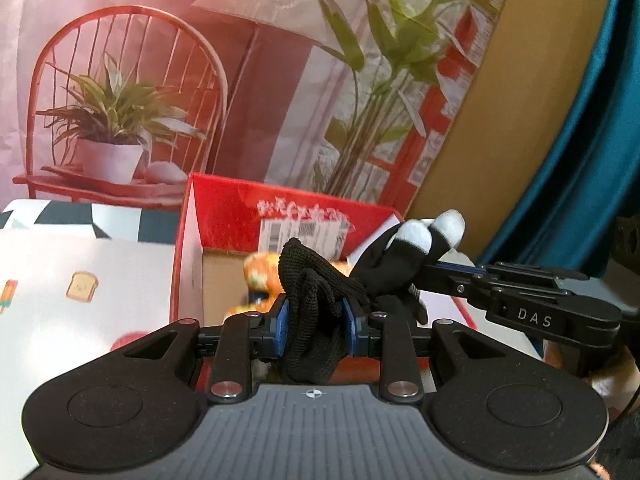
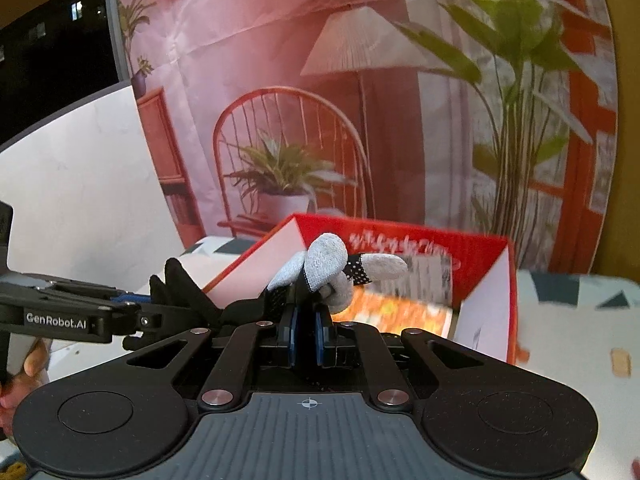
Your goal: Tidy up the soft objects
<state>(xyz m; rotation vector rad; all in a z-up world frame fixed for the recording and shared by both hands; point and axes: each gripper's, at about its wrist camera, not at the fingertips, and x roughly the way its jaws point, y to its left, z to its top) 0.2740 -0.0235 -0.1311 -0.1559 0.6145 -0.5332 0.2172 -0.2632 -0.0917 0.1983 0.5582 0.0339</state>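
Observation:
A black knit glove (image 1: 312, 292) with grey-white fingertips (image 1: 416, 234) is stretched between both grippers, above the near side of an open red box (image 1: 240, 208). My left gripper (image 1: 315, 320) is shut on the bunched black cuff end, its blue pads pressing both sides. In from the right comes my right gripper (image 1: 426, 276), shut on the finger end. In the right wrist view, the right gripper (image 2: 307, 322) pinches the glove (image 2: 326, 266) just below its pale fingertips. The left gripper (image 2: 136, 300) holds the black part at the left. An orange soft item (image 2: 400, 306) lies inside the red box (image 2: 480, 268).
A white tablecloth (image 1: 80, 280) printed with toast and ice lollies covers the table. Behind the box hangs a printed backdrop (image 1: 160, 80) of a red chair and plants. A teal curtain (image 1: 580, 160) hangs at the right. A hand (image 2: 34, 360) grips the left tool's handle.

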